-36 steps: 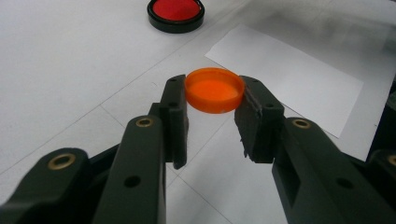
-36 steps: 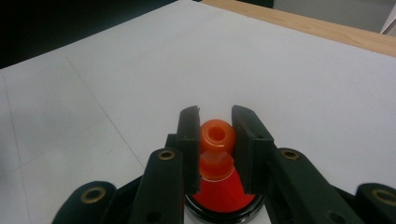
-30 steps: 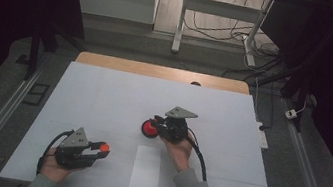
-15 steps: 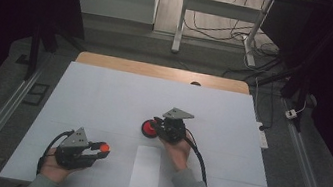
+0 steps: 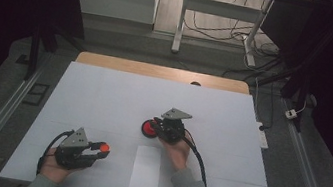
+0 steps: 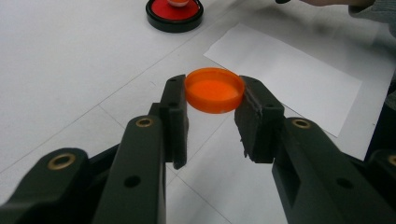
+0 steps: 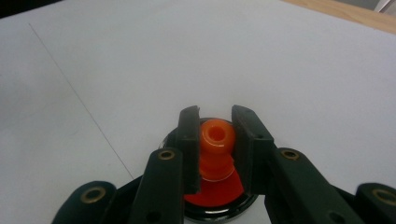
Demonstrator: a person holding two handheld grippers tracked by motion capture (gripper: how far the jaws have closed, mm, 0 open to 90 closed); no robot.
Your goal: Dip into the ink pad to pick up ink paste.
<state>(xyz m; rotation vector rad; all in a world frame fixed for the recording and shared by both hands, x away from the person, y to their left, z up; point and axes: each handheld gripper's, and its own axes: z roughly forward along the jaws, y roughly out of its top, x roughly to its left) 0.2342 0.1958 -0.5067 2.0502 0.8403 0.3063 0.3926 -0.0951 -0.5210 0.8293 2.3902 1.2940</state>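
Note:
My left gripper (image 5: 96,149) rests near the front left of the table, shut on a flat orange cap (image 5: 104,147). In the left gripper view the cap (image 6: 214,89) is pinched edge to edge between the two pads. My right gripper (image 5: 158,128) is at the table's middle, over a red disc in a black rim (image 5: 149,129). In the right gripper view its pads clamp an orange nozzle (image 7: 216,139) that stands up from the red disc (image 7: 217,195). The disc also appears far off in the left gripper view (image 6: 174,12).
The table is covered with white paper (image 5: 103,98). A smaller white sheet (image 5: 146,170) lies near the front edge between the two hands, seen also in the left gripper view (image 6: 289,79). A bare wooden strip (image 5: 158,71) runs along the far edge.

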